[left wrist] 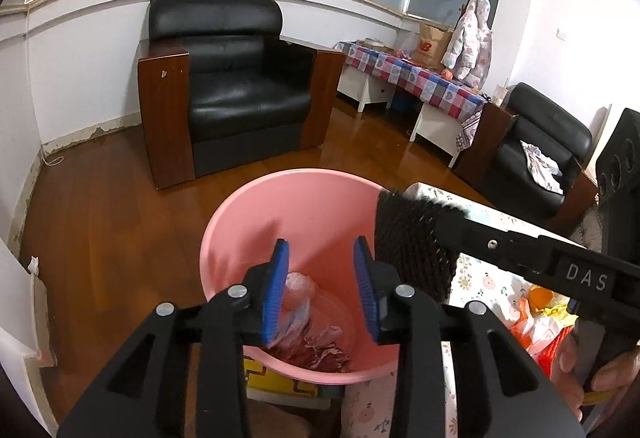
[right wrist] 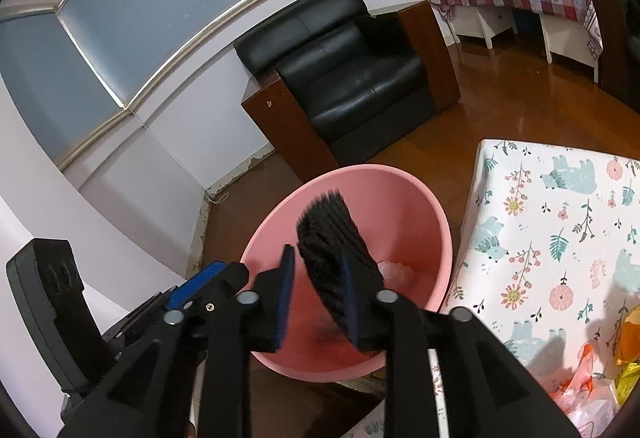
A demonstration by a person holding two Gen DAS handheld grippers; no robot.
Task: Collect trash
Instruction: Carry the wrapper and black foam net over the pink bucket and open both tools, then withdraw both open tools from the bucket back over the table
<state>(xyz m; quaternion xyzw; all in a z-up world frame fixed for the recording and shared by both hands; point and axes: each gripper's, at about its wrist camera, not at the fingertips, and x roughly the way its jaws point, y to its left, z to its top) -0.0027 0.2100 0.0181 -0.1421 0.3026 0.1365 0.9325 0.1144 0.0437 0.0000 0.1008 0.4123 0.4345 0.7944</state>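
The left gripper [left wrist: 322,284] points downward and forward, its blue-padded fingers [left wrist: 276,294] standing apart with nothing pressed between them; its black linkage arms spread toward six o'clock in the left wrist view; the right gripper [right wrist: 318,296] reaches in from three o'clock in that view, tilted down; its fingers [right wrist: 286,296] stand parted, a black ribbed piece lying against the right-hand one, whether gripped cannot be told; a hand [left wrist: 588,370] wraps the right gripper's handle at four o'clock.
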